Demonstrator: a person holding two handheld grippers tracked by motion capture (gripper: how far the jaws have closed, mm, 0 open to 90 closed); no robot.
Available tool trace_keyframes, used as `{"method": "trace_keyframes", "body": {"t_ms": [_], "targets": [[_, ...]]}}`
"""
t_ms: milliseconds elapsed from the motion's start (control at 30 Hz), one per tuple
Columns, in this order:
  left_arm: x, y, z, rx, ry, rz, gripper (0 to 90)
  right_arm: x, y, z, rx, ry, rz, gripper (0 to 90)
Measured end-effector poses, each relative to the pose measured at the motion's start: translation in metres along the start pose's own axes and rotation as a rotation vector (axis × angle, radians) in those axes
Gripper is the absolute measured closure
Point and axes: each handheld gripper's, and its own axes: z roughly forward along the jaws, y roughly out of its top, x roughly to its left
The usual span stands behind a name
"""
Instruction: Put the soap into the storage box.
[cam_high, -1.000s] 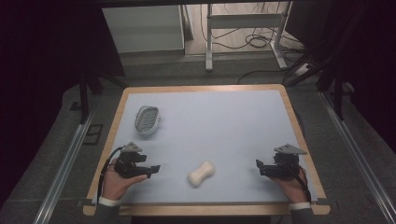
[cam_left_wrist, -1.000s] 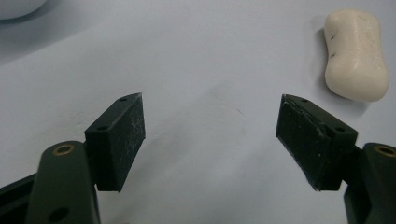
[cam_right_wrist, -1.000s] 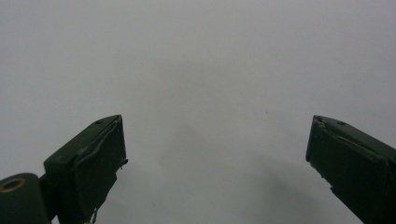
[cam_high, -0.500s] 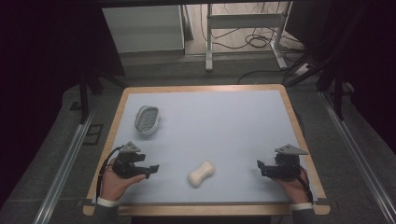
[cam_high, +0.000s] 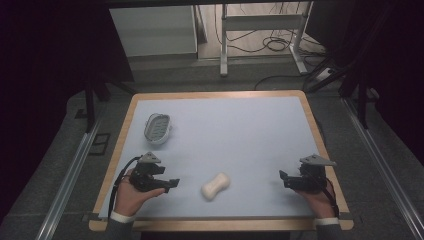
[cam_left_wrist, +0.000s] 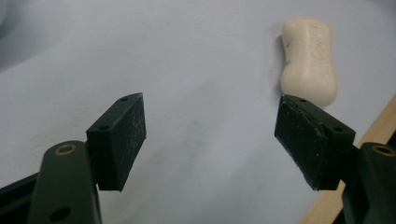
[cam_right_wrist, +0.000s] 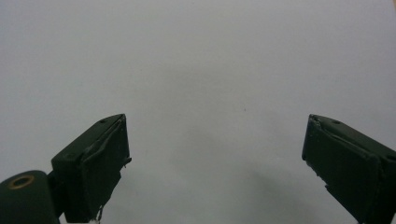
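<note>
A cream bar of soap (cam_high: 215, 186) with a pinched waist lies on the pale blue table top near the front edge. A white soap dish (cam_high: 157, 128) with a ribbed inside sits at the left, farther back. My left gripper (cam_high: 171, 184) rests low at the front left, open, pointing right toward the soap (cam_left_wrist: 309, 59), which lies just beyond its right jaw. My right gripper (cam_high: 283, 179) sits at the front right, open, pointing left over bare table, nothing between its jaws (cam_right_wrist: 215, 163).
A wooden rim (cam_high: 220, 224) frames the blue table top. The floor around is dark, with metal rails at both sides and a white table frame and cables at the back.
Both grippers have barely shifted; the right one has drifted slightly toward the front edge. The soap and dish have not moved.
</note>
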Motion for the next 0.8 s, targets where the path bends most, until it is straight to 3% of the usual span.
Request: {"method": "trace_keyframes", "body": {"t_ms": [300, 800], "targets": [[-0.025, 0.02, 0.014, 0.064, -0.03, 0.05, 24.9, -0.004, 0.0, -0.004, -0.007, -0.001, 0.01, 7.2], [-0.041, 0.035, 0.037, 0.112, -0.053, 0.084, 24.9, -0.006, -0.002, -0.002, 0.007, -0.011, 0.019, 7.2]]}}
